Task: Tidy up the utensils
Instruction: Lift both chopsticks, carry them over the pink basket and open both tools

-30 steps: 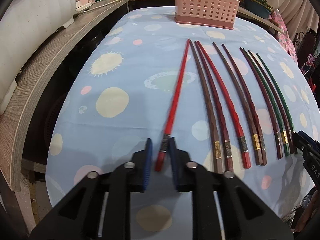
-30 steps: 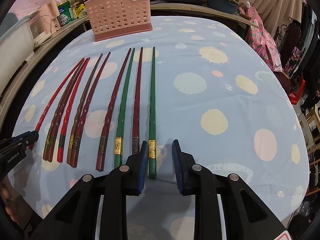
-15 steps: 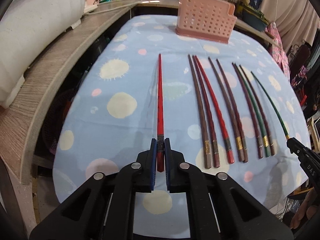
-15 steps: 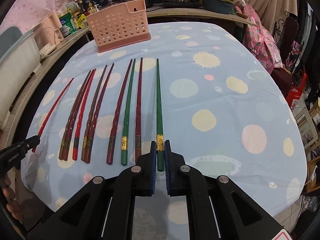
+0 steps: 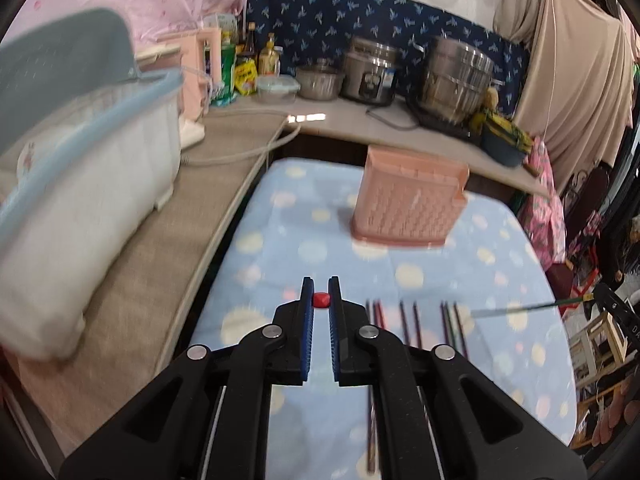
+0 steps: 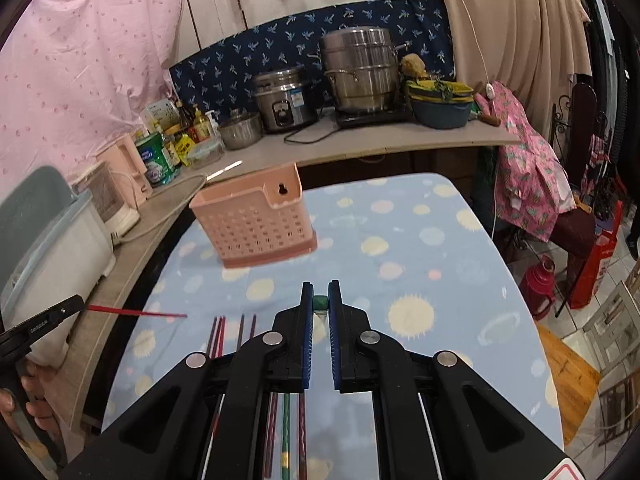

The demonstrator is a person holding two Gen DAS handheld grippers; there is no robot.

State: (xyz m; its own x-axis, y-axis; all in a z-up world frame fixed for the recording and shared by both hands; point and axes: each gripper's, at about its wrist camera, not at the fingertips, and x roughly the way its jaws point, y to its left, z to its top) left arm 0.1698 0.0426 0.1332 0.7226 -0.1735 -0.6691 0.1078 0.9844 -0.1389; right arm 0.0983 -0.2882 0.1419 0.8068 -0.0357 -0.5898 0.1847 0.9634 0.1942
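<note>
A red chopstick [image 5: 321, 300] is being pinched, end-on, between the nearly closed blue pads of the left gripper [image 5: 321, 304] at the centre of the left wrist view. In the right wrist view the same chopstick is being held level above the desk at the left edge of the frame. A green chopstick [image 6: 320, 302] is being clamped in the same way by the right gripper [image 6: 320, 305], its shaft being seen as a thin line at the right edge of the left view. A pink perforated basket [image 6: 256, 222] is being shown standing on the blue spotted tablecloth [image 6: 420, 272] of the desk, just above centre. The remaining chopsticks [image 5: 416, 320] are being left lying side by side on the cloth, lower centre, partly hidden by the grippers.
</note>
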